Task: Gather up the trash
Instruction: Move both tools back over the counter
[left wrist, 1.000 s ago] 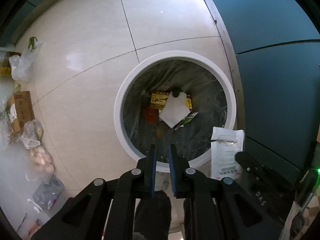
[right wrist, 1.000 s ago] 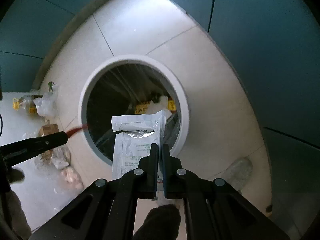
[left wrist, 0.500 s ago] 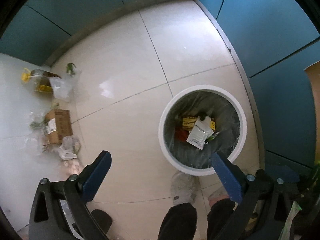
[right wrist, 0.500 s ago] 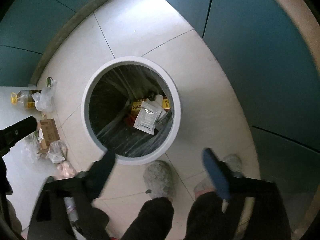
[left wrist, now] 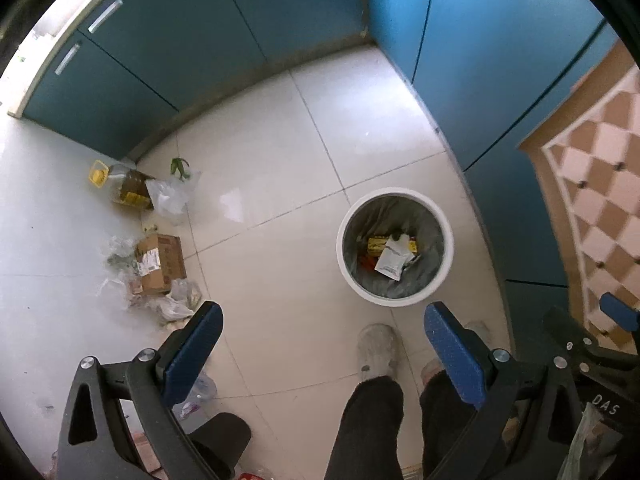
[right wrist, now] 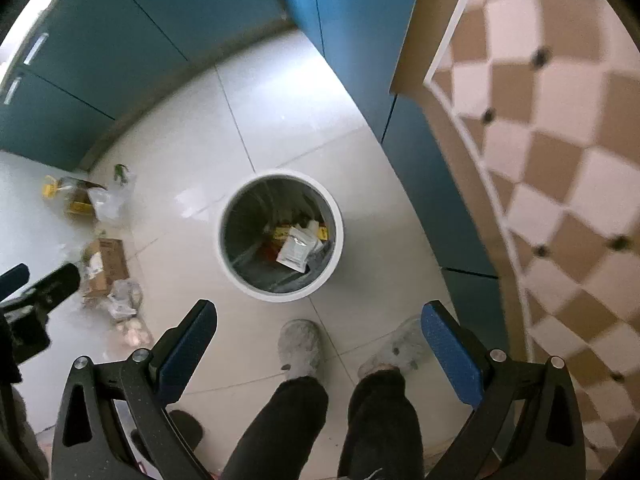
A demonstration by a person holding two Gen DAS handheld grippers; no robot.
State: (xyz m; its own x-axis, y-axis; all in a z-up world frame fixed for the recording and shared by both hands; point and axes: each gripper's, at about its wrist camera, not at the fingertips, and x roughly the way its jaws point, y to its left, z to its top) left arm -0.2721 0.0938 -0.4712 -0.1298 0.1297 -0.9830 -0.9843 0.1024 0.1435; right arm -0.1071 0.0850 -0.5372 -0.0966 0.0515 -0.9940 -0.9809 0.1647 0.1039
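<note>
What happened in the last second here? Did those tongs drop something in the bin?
Yes. The right tongs were shut on a white packet over the bin; they opened and it now lies inside, on the other trash. The left tongs, shut and empty before, opened too. Both have lifted well away from the bin. The cardboard box, oil bottle and bags on the floor stayed put.

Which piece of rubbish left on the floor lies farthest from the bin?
The oil bottle with the yellow cap, beside the blue cabinets; the cardboard box and plastic bags lie nearer the bin.
</note>
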